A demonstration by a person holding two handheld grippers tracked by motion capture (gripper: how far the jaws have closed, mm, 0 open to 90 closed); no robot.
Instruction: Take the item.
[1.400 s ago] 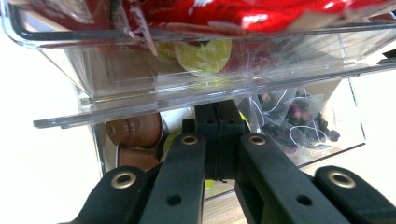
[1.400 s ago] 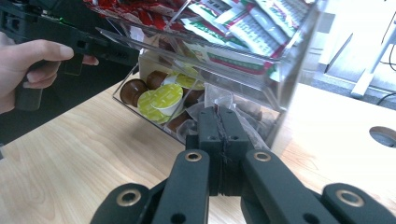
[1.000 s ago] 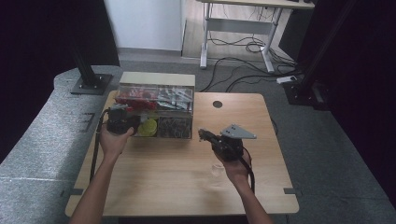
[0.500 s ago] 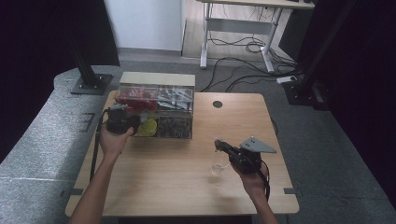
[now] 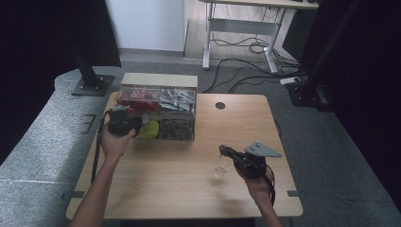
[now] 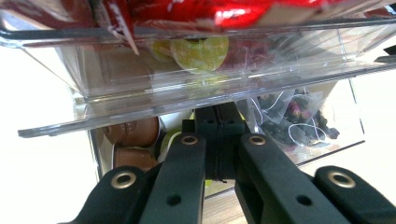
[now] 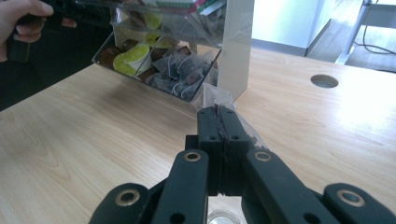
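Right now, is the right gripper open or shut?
Shut. In the right gripper view, the right gripper has its jaws pressed together on a clear bag, above a glass.

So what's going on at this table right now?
A person works with a claw in each hand. The left claw is shut at the front of a clear organizer box stocked with coffee pods and tea bags. The right claw is shut on a clear tea bag packet, held above a small glass standing on the wooden table, apparently about to drop it in.
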